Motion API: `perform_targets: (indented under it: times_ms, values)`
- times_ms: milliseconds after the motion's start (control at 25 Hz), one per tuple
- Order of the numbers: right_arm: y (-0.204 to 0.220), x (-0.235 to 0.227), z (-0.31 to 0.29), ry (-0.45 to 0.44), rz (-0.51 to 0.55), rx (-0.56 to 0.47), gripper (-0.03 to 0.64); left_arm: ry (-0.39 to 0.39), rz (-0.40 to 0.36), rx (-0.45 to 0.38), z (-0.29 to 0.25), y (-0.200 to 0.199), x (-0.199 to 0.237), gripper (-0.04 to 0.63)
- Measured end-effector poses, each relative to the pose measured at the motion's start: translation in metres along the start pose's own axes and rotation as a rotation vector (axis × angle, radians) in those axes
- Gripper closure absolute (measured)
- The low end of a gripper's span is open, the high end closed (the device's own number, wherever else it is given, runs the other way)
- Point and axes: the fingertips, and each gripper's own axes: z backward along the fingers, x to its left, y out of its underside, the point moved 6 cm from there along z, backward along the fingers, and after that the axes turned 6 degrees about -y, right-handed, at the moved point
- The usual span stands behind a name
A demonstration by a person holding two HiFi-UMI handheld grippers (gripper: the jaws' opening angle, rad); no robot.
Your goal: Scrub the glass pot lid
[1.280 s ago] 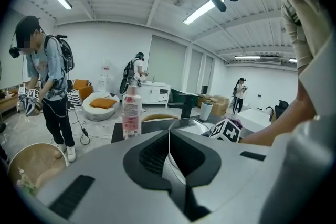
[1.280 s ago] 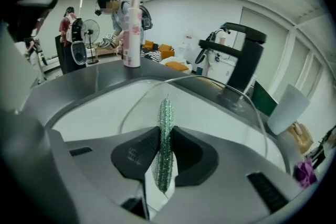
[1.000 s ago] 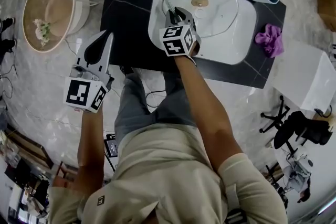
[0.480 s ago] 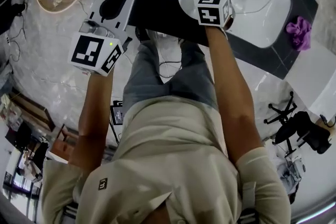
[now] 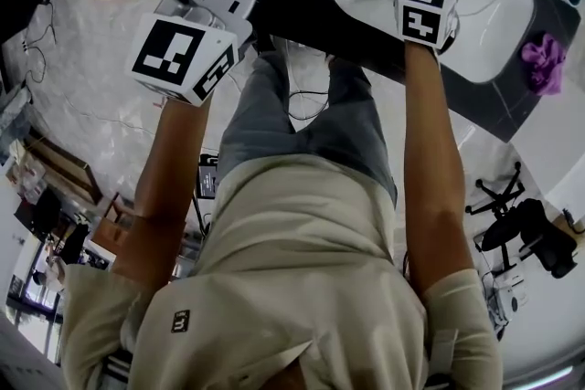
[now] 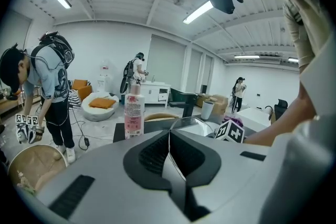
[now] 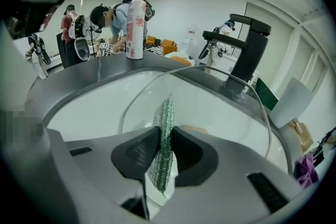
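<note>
Over the sink [image 7: 89, 105]: right gripper [image 7: 164, 136] pinches scrubber [image 7: 165, 113]

The glass lid [image 7: 226, 107] lies in the sink, just ahead of the clamped green mesh; the left gripper [image 6: 169, 136], jaws together on nothing, hangs off to the side.

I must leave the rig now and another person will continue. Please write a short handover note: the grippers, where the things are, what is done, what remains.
Left gripper: shut, empty, held in the air near the counter's left edge.
Right gripper: shut on the green scrub pad, over the glass lid.
The lid lies in the white sink, by the black faucet.
Done: the pad is gripped and at the lid. No foam or water shows, so how much is scrubbed cannot be told.
Left: scrub the lid; the left gripper could probably steady it.
</note>
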Motion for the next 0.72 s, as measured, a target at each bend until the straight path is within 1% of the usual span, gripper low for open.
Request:
perform_targets:
  times_ms: [280, 440, 720]
  values:
    - [0.031, -0.061, 0.021, 0.074, 0.0, 0.05, 0.534, 0.038, -0.031, 0.001, -0.021, -0.02, -0.018, 0.575]
    - [0.047, -0.086, 0.029, 0.092, -0.004, 0.078, 0.532, 0.05, -0.054, 0.005, -0.033, -0.032, -0.028, 0.574]
    - [0.065, -0.123, 0.044, 0.146, -0.04, 0.115, 0.531, 0.075, -0.087, -0.012, -0.048, -0.056, -0.045, 0.574]
